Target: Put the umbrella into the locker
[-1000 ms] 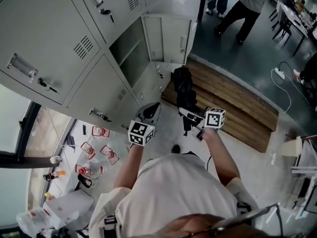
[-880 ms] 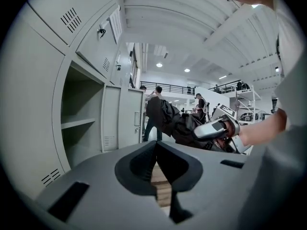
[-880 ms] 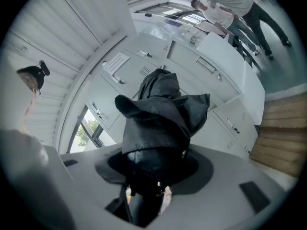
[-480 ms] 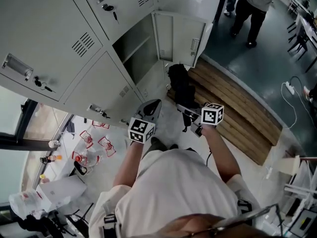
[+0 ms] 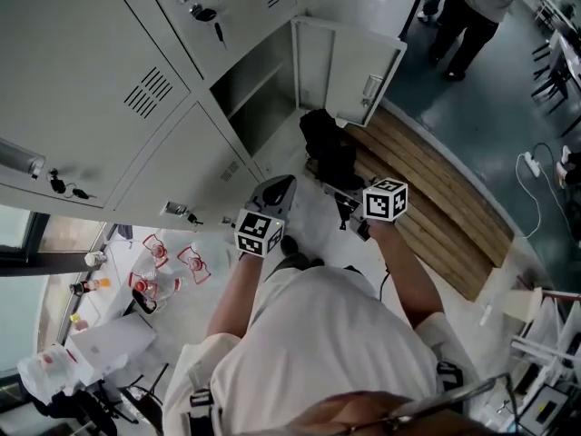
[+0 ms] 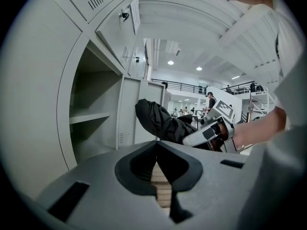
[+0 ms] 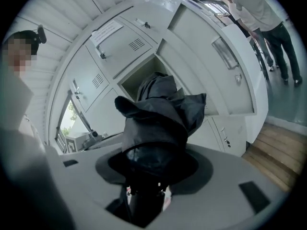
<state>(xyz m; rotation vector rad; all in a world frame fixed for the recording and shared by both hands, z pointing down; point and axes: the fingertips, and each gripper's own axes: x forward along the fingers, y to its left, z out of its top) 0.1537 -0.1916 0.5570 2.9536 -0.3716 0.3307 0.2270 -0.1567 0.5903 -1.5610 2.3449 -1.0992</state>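
At the foot of the grey bank, one locker (image 5: pixel 259 98) stands with its door (image 5: pixel 363 62) swung wide to the right, and the left gripper view shows a single shelf (image 6: pixel 88 117) across its inside. Just outside that opening hangs the black folded umbrella (image 5: pixel 329 148), its loose fabric bunched, level with the opening's lower edge and not yet inside. The right gripper (image 5: pixel 336 192) pinches the umbrella's handle end between its jaws. The left gripper (image 5: pixel 280 186) sits beside it to the left, jaws pressed together with nothing held. Wooden planks (image 5: pixel 436 189) lie on the floor right of the door, below the umbrella. A bystander (image 5: pixel 472 7) stands farther off on the dark floor, and a low surface with bottles (image 5: pixel 154 284) is at lower left.
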